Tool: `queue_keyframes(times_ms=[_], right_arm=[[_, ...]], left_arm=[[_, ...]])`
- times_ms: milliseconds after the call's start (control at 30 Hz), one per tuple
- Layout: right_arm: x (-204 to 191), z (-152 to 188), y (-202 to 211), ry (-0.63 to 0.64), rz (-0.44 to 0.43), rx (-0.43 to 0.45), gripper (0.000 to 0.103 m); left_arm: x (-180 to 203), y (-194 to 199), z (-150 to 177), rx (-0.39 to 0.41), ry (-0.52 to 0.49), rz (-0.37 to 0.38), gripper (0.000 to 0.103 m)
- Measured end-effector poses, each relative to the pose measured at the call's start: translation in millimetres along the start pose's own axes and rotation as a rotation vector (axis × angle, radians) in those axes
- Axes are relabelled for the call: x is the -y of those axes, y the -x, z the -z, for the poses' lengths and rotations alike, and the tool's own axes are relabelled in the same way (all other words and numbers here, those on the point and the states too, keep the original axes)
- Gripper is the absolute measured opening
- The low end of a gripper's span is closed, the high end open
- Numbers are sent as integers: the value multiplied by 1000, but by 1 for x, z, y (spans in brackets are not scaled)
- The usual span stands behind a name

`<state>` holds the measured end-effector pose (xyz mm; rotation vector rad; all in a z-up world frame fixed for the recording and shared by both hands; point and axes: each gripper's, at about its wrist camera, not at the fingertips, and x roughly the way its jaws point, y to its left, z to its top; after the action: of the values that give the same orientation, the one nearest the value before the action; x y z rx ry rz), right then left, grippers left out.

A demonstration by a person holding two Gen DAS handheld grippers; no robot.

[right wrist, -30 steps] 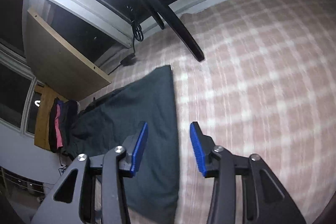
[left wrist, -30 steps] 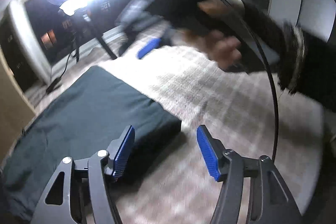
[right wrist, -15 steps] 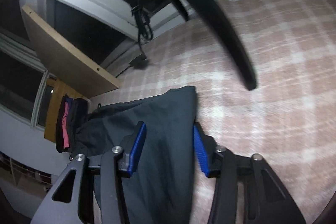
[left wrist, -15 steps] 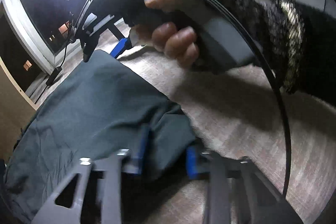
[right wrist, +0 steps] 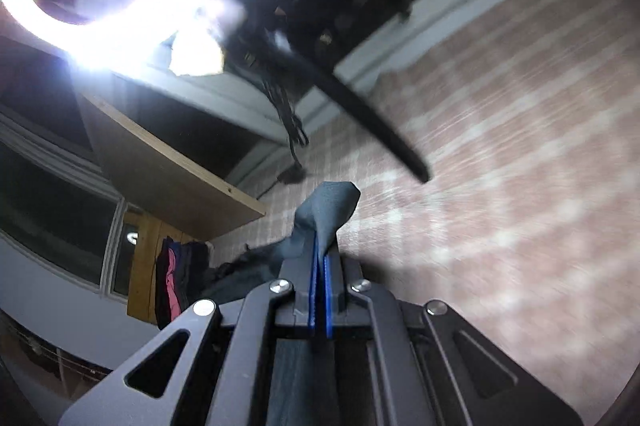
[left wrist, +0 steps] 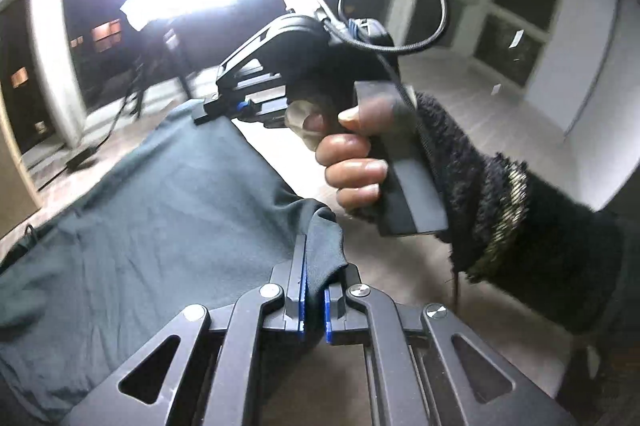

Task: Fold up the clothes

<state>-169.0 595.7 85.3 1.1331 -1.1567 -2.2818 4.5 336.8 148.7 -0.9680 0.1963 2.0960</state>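
Both grippers have closed on the dark green garment's corners since a second ago.
Left gripper point(left wrist: 314, 300) and right gripper point(right wrist: 320, 290) pinch dark green garment point(left wrist: 160, 210); plaid bedcover point(right wrist: 500, 166) lies open beyond.

plaid bedcover point(right wrist: 520, 146) blurred, garment point(left wrist: 120, 226) edge-cropped

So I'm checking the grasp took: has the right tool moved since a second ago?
Yes. The right tool went forward to the dark green cloth and shut on its corner, lifting it off the checked bedcover.
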Motion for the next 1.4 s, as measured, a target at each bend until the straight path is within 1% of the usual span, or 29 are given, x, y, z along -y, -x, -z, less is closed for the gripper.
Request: queue_keyframes(times_ms=[33,133,200,267,333,367,467,600,667,733,833,900,967,1033,1100,1200,1233,1267,1300,1367,1400], right_arm=[[0,1,20,-7,5,29,2],[6,10,74,-15,111,113,2],[13,17,84,-56,186,113,2],[20,24,92,-103,262,107,2],[3,26,89,-83,294,115,3],[-7,27,86,-66,305,120,3],[-40,28,78,-16,338,136,3],[-119,33,36,151,349,111,3],[-161,40,6,248,350,77,3],[-199,49,-40,333,351,25,3],[-232,65,-105,409,344,-52,3],[-250,80,-150,460,359,-105,3],[-258,92,-190,495,378,-153,3],[-261,104,-223,524,403,-193,3],[-259,111,-245,532,421,-225,3],[-254,117,-269,543,445,-249,3],[-253,115,-271,535,427,-263,3],[-252,112,-269,519,395,-281,8],[-250,109,-268,503,363,-299,9],[-247,102,-265,471,299,-334,15],[-245,99,-250,470,280,-317,17]], left_arm=[[10,5,-3,17,5,41,4],[31,12,-10,51,28,164,4],[42,9,-11,51,36,235,4],[39,4,-7,37,66,271,4],[28,4,-2,31,111,297,4],[20,9,1,40,128,296,4],[0,37,9,95,168,277,4],[-57,84,29,185,285,230,4],[-92,110,51,230,366,183,4],[-127,131,72,266,450,135,5],[-172,152,104,300,575,64,5],[-199,155,130,317,667,22,4],[-219,162,155,329,741,-8,4],[-236,162,173,329,790,-37,4],[-247,155,183,317,811,-56,4],[-260,147,195,303,833,-76,4],[-264,142,195,289,836,-86,5],[-267,137,195,272,839,-99,6],[-270,132,195,255,841,-112,9],[-272,135,199,231,851,-143,13],[-272,138,202,220,856,-160,13]])
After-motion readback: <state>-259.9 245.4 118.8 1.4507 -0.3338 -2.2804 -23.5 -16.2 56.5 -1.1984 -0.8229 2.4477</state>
